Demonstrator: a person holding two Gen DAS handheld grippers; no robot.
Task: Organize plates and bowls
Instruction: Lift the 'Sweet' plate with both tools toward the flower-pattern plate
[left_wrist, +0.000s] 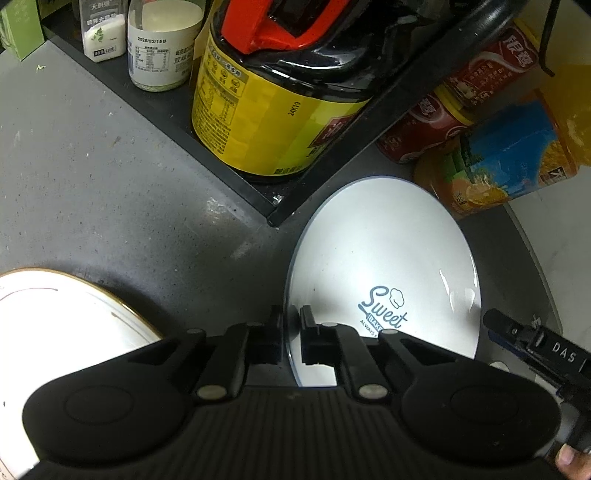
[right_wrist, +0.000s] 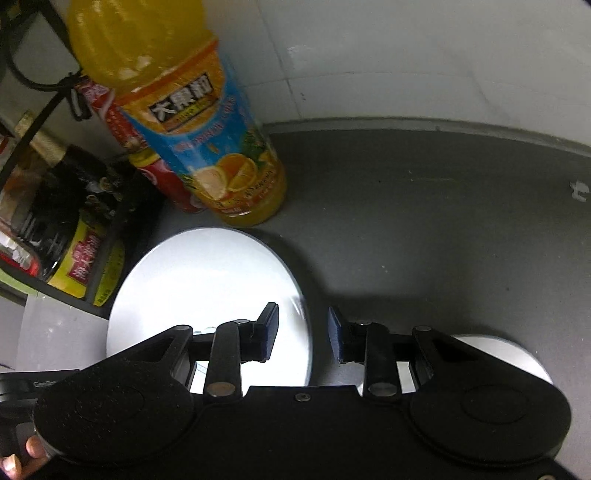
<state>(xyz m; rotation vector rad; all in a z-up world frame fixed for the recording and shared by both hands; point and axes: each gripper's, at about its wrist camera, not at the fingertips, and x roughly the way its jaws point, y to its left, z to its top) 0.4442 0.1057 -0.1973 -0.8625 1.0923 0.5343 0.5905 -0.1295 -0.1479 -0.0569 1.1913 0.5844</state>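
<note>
With the white plate (left_wrist: 384, 258) lying just beside the orange juice bottle (right_wrist: 207, 147), left gripper (left_wrist: 291, 332) is clenched on its rim, prob. to lift it, while right gripper (right_wrist: 303, 332) straddles the opposite rim w/ jaws apart, not pressing.

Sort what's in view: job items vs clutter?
Job: white plate with blue print, gold-rimmed plate, pale dish, left gripper clamping the printed plate's rim.
Clutter: juice bottle, red cans, yellow-label jug, milk bottle.
</note>
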